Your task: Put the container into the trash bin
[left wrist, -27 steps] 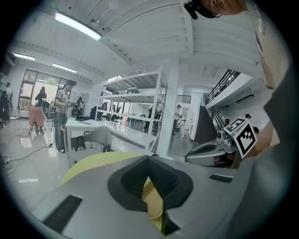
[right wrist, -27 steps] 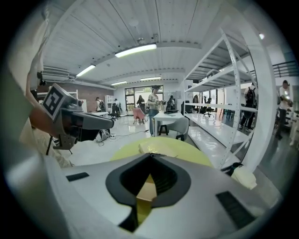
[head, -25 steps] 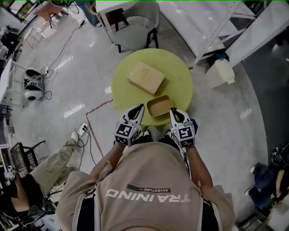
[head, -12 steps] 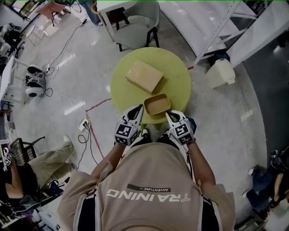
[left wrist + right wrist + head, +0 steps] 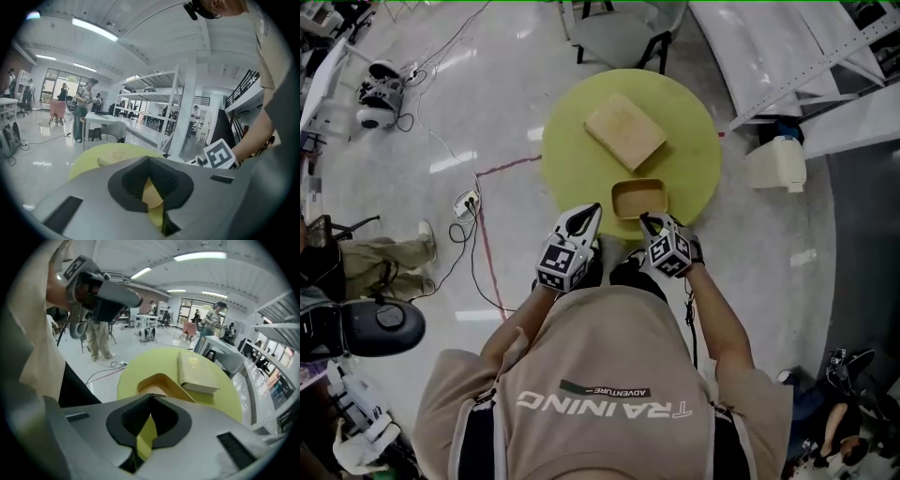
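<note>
An open tan container [image 5: 639,198] lies on the near part of the round yellow-green table [image 5: 572,155]; in the right gripper view the container [image 5: 158,382] sits just beyond the jaws. My right gripper [image 5: 645,221] is shut and empty, its tips at the container's near edge, tilted downward. My left gripper [image 5: 592,212] is shut and empty, at the table's near rim left of the container. Seen from their own cameras, the left gripper [image 5: 149,158] and the right gripper [image 5: 151,395] each have their jaws meeting with nothing between them. A white trash bin [image 5: 776,164] stands on the floor right of the table.
A closed tan box [image 5: 625,131] lies on the table's far half. A grey chair [image 5: 623,33] stands beyond the table. White shelving [image 5: 806,66] runs along the right. Cables and a power strip [image 5: 469,200] lie on the floor at left, near a seated person's legs [image 5: 380,258].
My right gripper has dropped and rolled, so its tips now point down at the container's near edge. The left gripper sank slightly. The head view has shifted, so the table sits higher in frame.
</note>
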